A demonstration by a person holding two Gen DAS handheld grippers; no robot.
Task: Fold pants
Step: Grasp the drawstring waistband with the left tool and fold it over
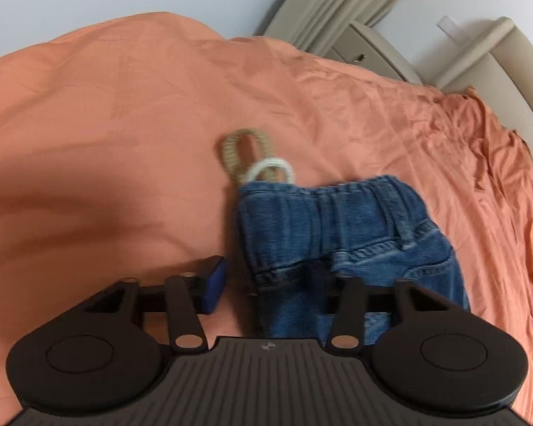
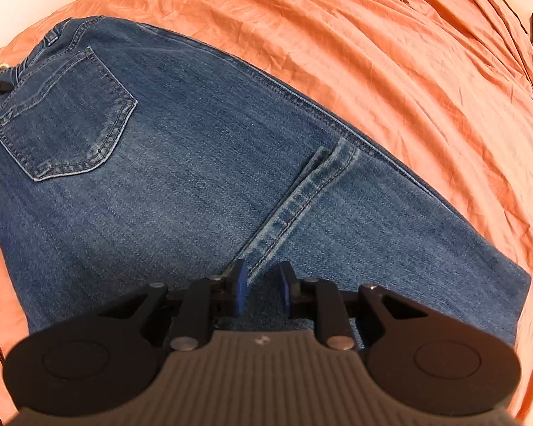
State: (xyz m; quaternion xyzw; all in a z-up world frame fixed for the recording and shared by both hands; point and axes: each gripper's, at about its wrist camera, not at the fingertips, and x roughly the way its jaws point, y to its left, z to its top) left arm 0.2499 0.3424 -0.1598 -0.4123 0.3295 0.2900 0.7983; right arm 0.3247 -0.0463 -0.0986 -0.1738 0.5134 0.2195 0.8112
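Blue denim pants (image 2: 202, 163) are spread over an orange bed (image 2: 426, 71), back pocket (image 2: 64, 117) at ten o'clock. The right gripper (image 2: 263, 293) fingers are clamped on a fold of denim; whether the left gripper (image 1: 277, 284) grips cannot be told.

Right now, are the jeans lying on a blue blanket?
No, the jeans lie on an orange bedsheet that spreads out all around them.

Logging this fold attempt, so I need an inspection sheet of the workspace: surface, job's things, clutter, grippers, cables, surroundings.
Surface: orange bedsheet, wrinkled.
Job's things: blue jeans, back pocket up, a hem lying across them.
Clutter: beige and white rings beside the waistband.
Grippers: left gripper straddles the jeans' edge, grip unclear; right gripper nearly closed over denim, grip unclear.
Cables: nothing seen.
Surroundings: beige headboard, curtain, white wall.
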